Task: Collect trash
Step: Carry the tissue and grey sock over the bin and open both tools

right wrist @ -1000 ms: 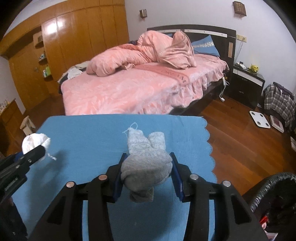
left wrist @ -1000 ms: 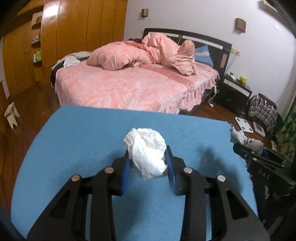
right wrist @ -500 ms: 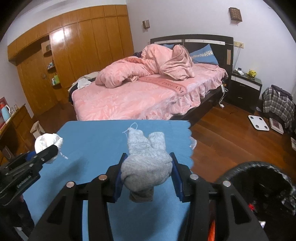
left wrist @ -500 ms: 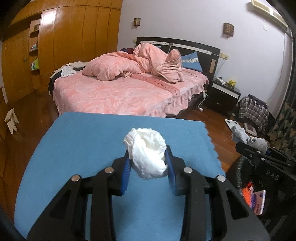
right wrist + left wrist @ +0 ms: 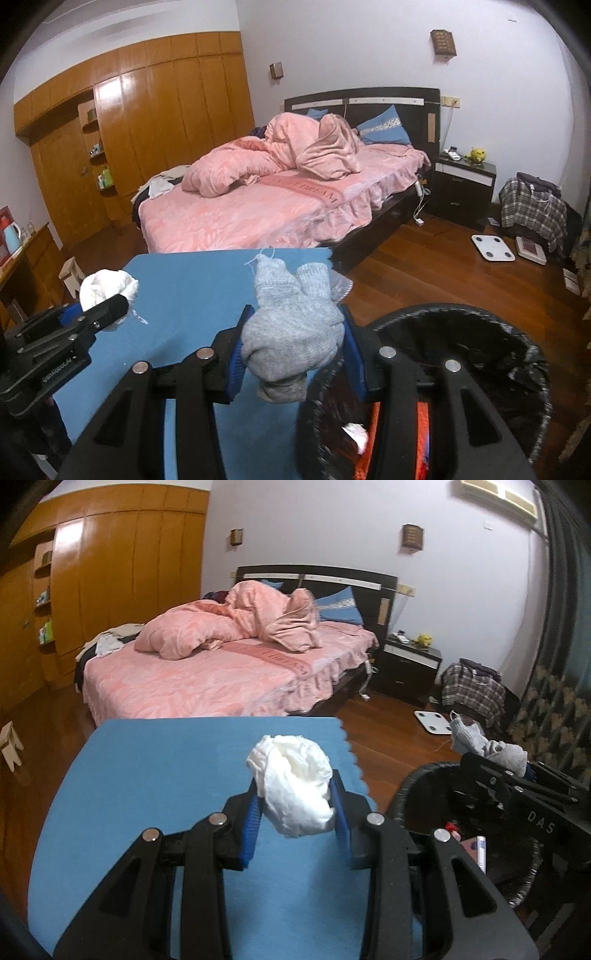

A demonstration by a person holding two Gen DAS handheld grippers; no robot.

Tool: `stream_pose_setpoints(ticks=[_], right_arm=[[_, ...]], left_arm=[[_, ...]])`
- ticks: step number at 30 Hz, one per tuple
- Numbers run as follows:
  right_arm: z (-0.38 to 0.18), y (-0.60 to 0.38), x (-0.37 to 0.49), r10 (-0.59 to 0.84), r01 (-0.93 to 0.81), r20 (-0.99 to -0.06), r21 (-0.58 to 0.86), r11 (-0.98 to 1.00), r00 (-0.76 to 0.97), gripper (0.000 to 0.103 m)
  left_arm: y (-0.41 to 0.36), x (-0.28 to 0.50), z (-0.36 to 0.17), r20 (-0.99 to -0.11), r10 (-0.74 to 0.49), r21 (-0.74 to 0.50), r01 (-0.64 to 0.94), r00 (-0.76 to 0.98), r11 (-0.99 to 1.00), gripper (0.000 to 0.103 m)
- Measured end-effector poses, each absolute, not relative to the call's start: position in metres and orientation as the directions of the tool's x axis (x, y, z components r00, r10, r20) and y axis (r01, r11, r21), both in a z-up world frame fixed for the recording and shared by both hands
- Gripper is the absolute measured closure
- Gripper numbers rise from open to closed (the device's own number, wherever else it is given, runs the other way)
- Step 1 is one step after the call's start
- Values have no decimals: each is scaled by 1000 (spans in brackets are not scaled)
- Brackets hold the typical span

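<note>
Both of your grippers have moved to the right since the earlier frames: the black trash bin point(image 5: 461, 321), before only at the edge of the views, now fills the lower right corner of both, and less of the blue cloth point(image 5: 166, 775) is under you.

Your left gripper point(image 5: 295, 812) has its blue pads pressed against a crumpled white tissue point(image 5: 291, 786), one pad on each side, so the tissue is pinched and held above the blue cloth, near its right scalloped edge. In the right wrist view you see the same tissue point(image 5: 107, 288) at the left, sticking out from the gripper tip.

Your right gripper point(image 5: 293, 343) is closed on a gray knitted glove point(image 5: 291, 325). The glove's fingers point up and away from you, and its cuff hangs down between the pads. It is held just at the left rim of the bin, over the border of cloth and bin. Inside the bin you can see some red and white things, but they are too dark to name.

Behind the cloth stands a bed point(image 5: 258, 214) with pink bedding, and a white scale point(image 5: 493, 247) lies on the wooden floor point(image 5: 424, 273).
</note>
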State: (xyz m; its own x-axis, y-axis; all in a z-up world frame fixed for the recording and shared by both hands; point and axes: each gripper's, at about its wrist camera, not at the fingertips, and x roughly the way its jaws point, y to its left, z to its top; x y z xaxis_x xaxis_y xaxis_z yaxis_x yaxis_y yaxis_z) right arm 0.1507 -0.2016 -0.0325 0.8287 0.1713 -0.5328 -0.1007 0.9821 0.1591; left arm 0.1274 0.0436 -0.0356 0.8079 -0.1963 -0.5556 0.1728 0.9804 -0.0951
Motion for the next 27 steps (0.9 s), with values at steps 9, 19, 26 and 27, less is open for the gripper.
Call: stream_pose_setpoints(ticks=[9,19,26,27], right_arm=[[-18,-244,113,117,-50,-510,143,989,852,59],[-12,-294,80,26,39,-499,118,992,866,59],[-17,-322,63,-27,94,-507,107,990,862,58],[-18,-325,63,-32,102,-510,109,989,860,58]], left_arm=[[-5,95,-16,-529,-278,-97,268,802,958,70],[-66,74,-7,-505,-375,-82,389,778,918,70],[-97,69,-4,-496,-430,-71,459,754,886,70],[-101,69,-4,-497,-436,-71,466,750,882,70]])
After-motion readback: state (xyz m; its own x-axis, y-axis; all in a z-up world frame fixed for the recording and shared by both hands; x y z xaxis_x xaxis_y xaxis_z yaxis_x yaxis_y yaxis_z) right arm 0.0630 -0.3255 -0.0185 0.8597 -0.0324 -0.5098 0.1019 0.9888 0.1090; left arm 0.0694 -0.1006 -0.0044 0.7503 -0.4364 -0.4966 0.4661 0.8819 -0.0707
